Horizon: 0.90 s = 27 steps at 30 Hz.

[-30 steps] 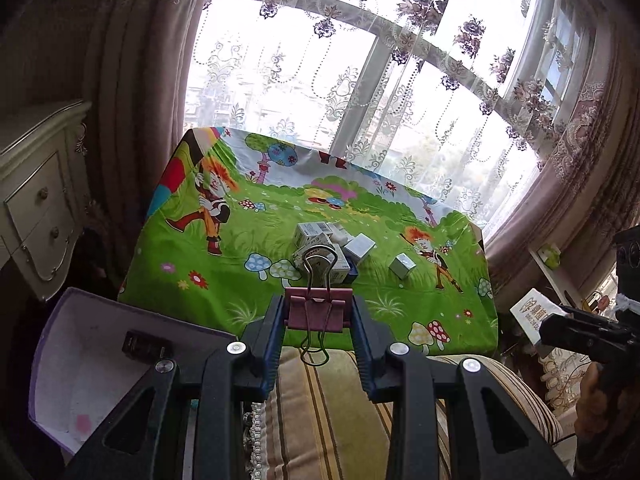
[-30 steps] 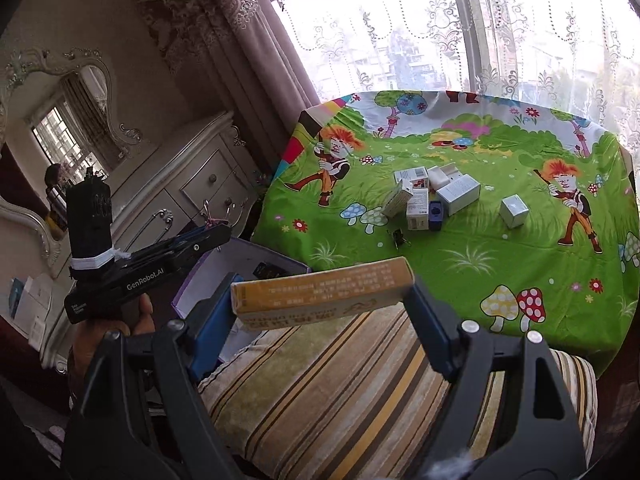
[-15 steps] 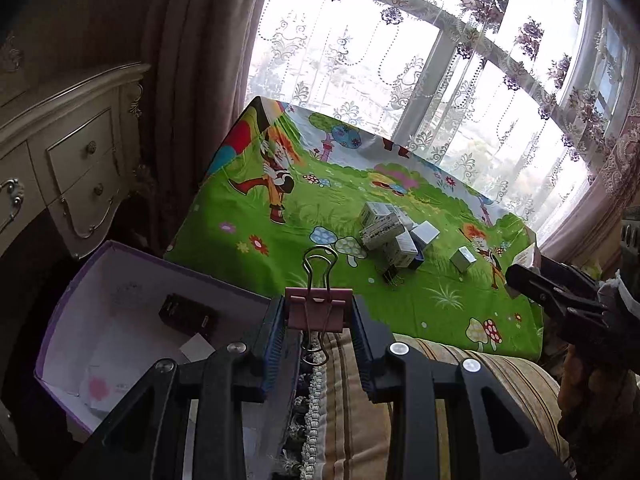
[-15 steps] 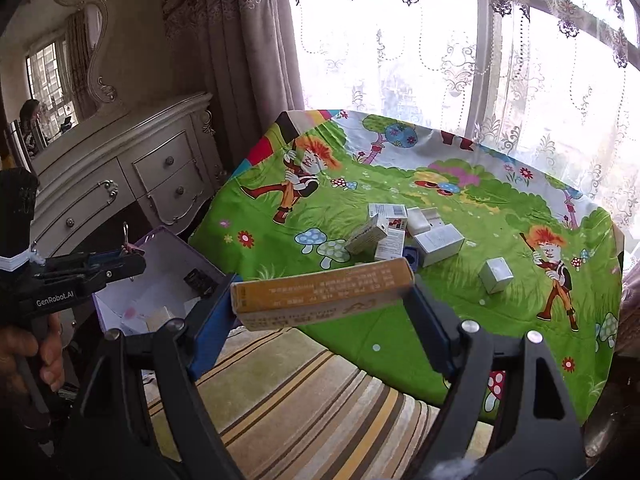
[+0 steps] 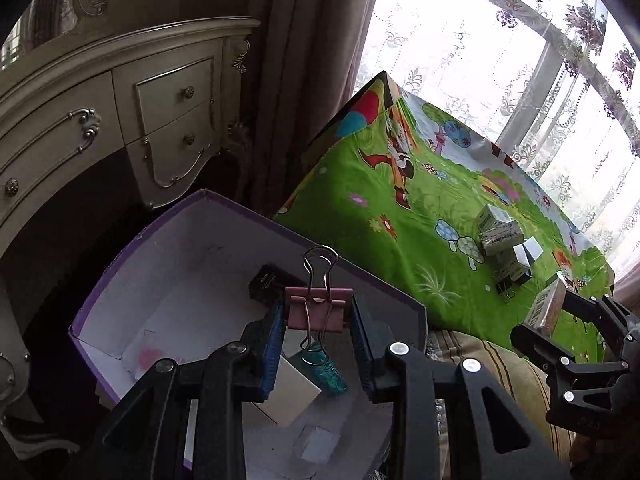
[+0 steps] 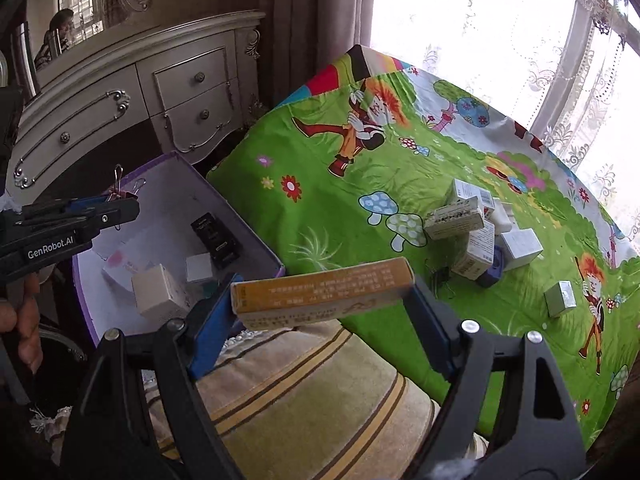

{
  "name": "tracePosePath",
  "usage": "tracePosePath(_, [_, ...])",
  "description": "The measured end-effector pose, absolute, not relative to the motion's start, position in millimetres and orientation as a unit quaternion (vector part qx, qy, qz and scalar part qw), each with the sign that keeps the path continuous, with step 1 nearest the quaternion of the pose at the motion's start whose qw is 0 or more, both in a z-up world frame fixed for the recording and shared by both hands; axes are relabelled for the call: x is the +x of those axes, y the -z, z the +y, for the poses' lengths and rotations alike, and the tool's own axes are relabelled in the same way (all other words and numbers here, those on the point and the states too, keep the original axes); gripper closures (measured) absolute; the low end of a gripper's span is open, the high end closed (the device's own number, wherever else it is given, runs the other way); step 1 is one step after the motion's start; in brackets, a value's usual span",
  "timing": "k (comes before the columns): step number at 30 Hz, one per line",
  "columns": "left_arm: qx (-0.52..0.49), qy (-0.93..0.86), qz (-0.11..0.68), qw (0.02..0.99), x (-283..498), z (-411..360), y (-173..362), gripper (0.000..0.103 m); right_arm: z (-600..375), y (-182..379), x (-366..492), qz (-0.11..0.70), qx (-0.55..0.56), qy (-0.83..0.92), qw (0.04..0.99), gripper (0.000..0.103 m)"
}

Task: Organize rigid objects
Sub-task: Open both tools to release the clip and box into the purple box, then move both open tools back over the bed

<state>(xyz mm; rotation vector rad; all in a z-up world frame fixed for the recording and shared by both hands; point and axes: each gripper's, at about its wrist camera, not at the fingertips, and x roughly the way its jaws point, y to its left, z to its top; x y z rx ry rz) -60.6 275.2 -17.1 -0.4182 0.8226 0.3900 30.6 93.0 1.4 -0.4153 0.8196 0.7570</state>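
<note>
Behind everything, lace curtains (image 5: 500, 92) hang at a bright window, and a cream dresser (image 6: 132, 100) stands at about 10 o'clock in both wrist views.

Nearest to the left camera, the left tongs (image 5: 318, 340) are closed on a pink binder clip (image 5: 318, 308), with the blue pads pressing its two sides and its wire handles pointing up and down. Directly under the clip is the purple box (image 5: 224, 204), open, with a black item (image 5: 266, 280), a white carton (image 5: 288, 392) and a teal piece (image 5: 330, 372) lying inside.

The right tongs (image 6: 320, 300) grip a yellow carton (image 6: 324, 292) by its two ends; it is held crosswise above a striped cushion (image 6: 304, 400). At 9 o'clock in this view the left tongs are seen over the box, with a hand (image 6: 24, 320) below them.

Farther, at 2 o'clock, the desk under a green cartoon cloth (image 6: 320, 208) carries a cluster of small boxes (image 6: 472, 232), and one grey box (image 6: 560, 298) lies apart from them.
</note>
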Motion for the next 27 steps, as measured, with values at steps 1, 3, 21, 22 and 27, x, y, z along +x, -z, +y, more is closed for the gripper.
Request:
tracePosePath(1, [-0.203, -0.191, 0.395, 0.875, -62.4, 278.6, 19.1, 0.070, 102.9, 1.8, 28.4, 0.390, -0.202, -0.368, 0.819, 0.019])
tracePosePath(3, [-0.206, -0.202, 0.396, 0.872, -65.9, 285.5, 21.8, 0.070, 119.6, 7.5, 25.3, 0.394, -0.210, -0.383, 0.809, 0.019])
tracePosePath(21, [-0.202, -0.227, 0.402, 0.864, -52.9, 288.1, 21.4, 0.038, 117.5, 19.2, 50.3, 0.429, -0.169, -0.408, 0.788, 0.008])
tracePosePath(22, [-0.199, -0.223, 0.400, 0.867, -50.4, 283.6, 19.3, 0.038, 108.8, 16.4, 55.5, 0.425, -0.159, -0.404, 0.794, 0.008])
tracePosePath(27, [-0.188, -0.194, 0.397, 0.877, -33.4, 259.5, 11.4, 0.038, 58.5, 6.5, 83.3, 0.415, -0.112, -0.354, 0.830, 0.008])
